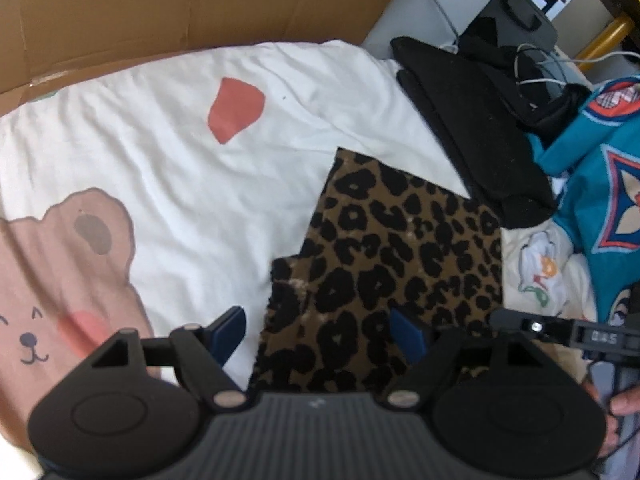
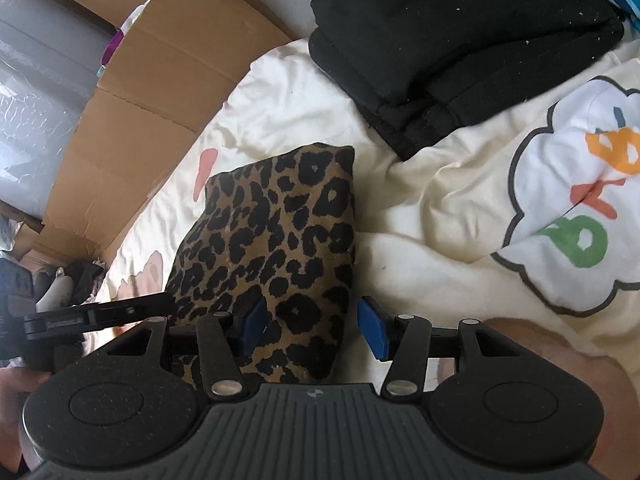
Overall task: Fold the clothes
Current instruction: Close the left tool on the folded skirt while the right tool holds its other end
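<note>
A folded leopard-print garment (image 1: 400, 248) (image 2: 280, 232) lies flat on a white bedspread with a bear print (image 1: 160, 152). My left gripper (image 1: 320, 332) hangs open just above the garment's near left edge, with one blue pad over the bedspread and the other over the cloth. My right gripper (image 2: 314, 326) is open over the near right edge, its left pad above the leopard cloth and its right pad above the cream bedding. Neither grips the cloth. In the right wrist view, one finger of the left gripper (image 2: 100, 312) reaches in from the left.
A stack of folded black clothes (image 1: 472, 128) (image 2: 460, 40) lies behind the garment. A teal jersey (image 1: 600, 184) and a white shirt with a flower print (image 2: 580, 200) lie to the right. Cardboard (image 1: 200, 8) (image 2: 140, 120) lines the far side of the bed.
</note>
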Demonstrator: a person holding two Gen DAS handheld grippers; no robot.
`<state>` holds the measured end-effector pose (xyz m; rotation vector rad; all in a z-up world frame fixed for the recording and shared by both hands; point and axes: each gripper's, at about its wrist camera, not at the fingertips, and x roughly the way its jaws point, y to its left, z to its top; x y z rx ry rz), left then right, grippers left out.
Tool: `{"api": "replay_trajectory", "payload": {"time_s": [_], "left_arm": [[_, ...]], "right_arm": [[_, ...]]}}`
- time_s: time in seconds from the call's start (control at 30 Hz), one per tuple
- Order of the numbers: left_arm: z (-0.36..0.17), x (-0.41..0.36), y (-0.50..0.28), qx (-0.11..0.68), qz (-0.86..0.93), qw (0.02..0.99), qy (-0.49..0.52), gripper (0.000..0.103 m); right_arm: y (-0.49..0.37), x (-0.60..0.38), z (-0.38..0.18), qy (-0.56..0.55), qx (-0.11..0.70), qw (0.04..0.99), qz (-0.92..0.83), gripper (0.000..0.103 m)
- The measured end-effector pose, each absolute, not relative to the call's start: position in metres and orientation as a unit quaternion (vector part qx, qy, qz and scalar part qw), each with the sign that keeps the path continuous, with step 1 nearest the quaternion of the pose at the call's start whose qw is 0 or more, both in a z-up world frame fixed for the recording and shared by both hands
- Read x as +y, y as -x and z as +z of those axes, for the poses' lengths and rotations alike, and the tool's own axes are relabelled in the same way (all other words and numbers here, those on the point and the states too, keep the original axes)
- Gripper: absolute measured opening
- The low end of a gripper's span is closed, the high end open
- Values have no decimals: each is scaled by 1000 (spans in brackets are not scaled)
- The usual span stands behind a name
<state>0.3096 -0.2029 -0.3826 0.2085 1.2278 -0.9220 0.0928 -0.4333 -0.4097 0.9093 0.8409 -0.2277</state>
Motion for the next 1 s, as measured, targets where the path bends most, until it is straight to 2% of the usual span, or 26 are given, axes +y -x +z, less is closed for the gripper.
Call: {"api": "replay_trajectory", "payload": {"time_s": [0.3, 0.33, 0.37, 0.43, 0.5, 0.53, 0.6, 0.73, 0.87, 0.9, 0.93, 1.0], "left_arm": [[-397, -201, -309, 566, -420, 705, -84, 81], [-398, -201, -309, 568, -419, 704, -79, 80], [-398, -200, -309, 569, -421, 703, -76, 79], [-398, -201, -308, 566, -428, 701, -73, 70], [-397, -202, -307, 561, -432, 702, -78, 68], [-397, -203, -306, 558, -432, 704, -82, 64], [-393, -201, -306, 548, -430, 713, -83, 54], [-390, -197, -309, 544, -431, 715, -78, 40], [-393, -195, -315, 556, -431, 708, -61, 42], [-393, -196, -316, 558, -430, 707, -60, 46], [-394, -196, -317, 560, -428, 707, -60, 54], [-396, -197, -320, 569, -427, 700, -59, 63]], "right_arm": [[-102, -423, -426, -438, 400, 800, -90, 56], [-103, -422, -427, -439, 401, 799, -88, 55], [-104, -422, -428, -439, 402, 799, -86, 48], [-105, -422, -427, -442, 402, 798, -82, 44], [-106, -423, -425, -443, 400, 798, -78, 31], [-106, -423, -423, -444, 399, 799, -77, 29], [-105, -424, -418, -440, 396, 803, -72, 16], [-102, -424, -408, -436, 390, 809, -61, 15], [-101, -425, -411, -444, 396, 801, -62, 18], [-100, -425, -412, -448, 397, 799, -63, 19], [-100, -425, -414, -451, 398, 797, -62, 21], [-99, -424, -417, -456, 400, 793, -59, 33]]}}
